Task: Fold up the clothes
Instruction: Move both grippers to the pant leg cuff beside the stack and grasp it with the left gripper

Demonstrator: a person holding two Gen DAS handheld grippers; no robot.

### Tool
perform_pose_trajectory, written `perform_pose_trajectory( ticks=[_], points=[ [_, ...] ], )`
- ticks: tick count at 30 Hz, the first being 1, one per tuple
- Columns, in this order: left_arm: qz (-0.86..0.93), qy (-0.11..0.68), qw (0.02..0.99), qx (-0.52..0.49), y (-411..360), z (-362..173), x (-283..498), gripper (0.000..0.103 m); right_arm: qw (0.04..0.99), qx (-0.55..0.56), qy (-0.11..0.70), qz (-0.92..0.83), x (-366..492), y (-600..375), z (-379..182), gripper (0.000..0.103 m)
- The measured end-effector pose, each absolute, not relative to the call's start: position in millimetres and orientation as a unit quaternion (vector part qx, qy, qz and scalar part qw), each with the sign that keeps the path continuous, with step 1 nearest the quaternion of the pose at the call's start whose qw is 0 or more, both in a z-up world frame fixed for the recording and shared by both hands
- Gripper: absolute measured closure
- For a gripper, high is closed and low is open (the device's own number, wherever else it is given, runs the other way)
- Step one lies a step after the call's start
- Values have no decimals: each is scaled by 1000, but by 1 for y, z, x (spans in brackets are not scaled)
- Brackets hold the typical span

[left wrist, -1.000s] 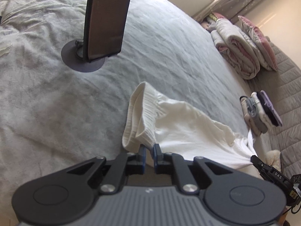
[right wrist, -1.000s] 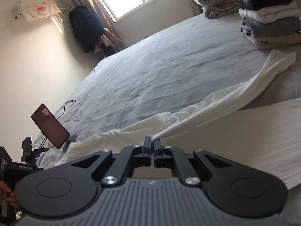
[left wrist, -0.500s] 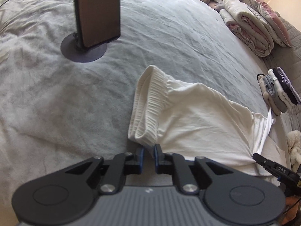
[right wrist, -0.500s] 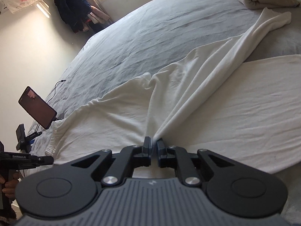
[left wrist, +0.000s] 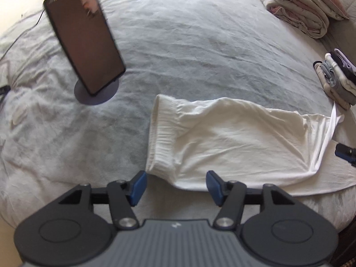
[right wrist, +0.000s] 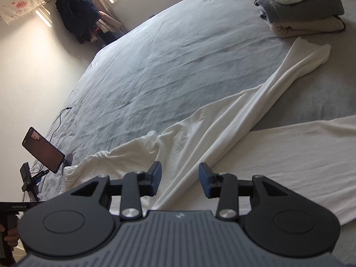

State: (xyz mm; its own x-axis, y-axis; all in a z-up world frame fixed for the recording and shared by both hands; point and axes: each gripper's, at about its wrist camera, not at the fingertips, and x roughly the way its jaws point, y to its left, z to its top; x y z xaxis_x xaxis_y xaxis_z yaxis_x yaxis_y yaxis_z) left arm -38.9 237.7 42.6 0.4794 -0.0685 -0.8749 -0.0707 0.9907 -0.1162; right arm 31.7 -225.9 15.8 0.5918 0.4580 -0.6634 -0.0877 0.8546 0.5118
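Note:
White trousers (left wrist: 227, 138) lie flat on the grey bed, with the ribbed waistband (left wrist: 160, 133) at their left end. My left gripper (left wrist: 175, 185) hovers over the waistband's near corner; its jaws are opening and the blue pads touch no cloth. In the right wrist view the trousers (right wrist: 200, 138) run from the lower left toward a leg end (right wrist: 311, 55) at the upper right, and a second leg (right wrist: 300, 155) spreads to the right. My right gripper (right wrist: 179, 179) is above a fold of the cloth, jaws opening, pads clear of it.
A phone on a round stand (left wrist: 84, 49) is at the left of the bed with a cable (right wrist: 60, 120). A stack of folded clothes (right wrist: 298, 11) and rolled quilts (left wrist: 296, 9) sit at the far side. A person's hand (right wrist: 9, 238) holds the other gripper's handle.
Both grippers let go of the white trousers and their jaws spread apart. The cloth dropped flat onto the bed. Both hands drew back, the left one rising and rolling.

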Motion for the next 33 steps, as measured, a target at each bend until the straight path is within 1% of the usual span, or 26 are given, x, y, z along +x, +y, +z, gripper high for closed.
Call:
perform_pose_trajectory(
  ticks=[2, 5, 9, 16, 19, 22, 27, 33],
  points=[
    [-18, 500, 864, -53, 218, 50, -38, 29, 866, 220, 426, 145, 36, -239, 20, 60],
    [-50, 494, 867, -39, 186, 56, -32, 27, 864, 228, 430, 128, 43, -259, 25, 60],
    [-108, 492, 863, -38, 136, 59, -17, 27, 866, 233, 428, 114, 49, -282, 36, 60],
    [-199, 493, 847, -21, 37, 51, 11, 32, 881, 227, 403, 102, 59, -320, 53, 60],
    [-220, 498, 839, -23, -3, 43, 30, 35, 885, 238, 390, 88, 62, -346, 46, 60],
    [-230, 491, 840, -25, -41, 36, 50, 35, 879, 269, 388, 71, 66, -374, 30, 60],
    [-231, 468, 852, -31, -94, 26, 90, 35, 878, 256, 403, 40, 79, -405, 15, 60],
    [-220, 455, 862, -25, -150, 12, 135, 35, 856, 298, 421, 38, 96, -436, -1, 60]
  ],
)
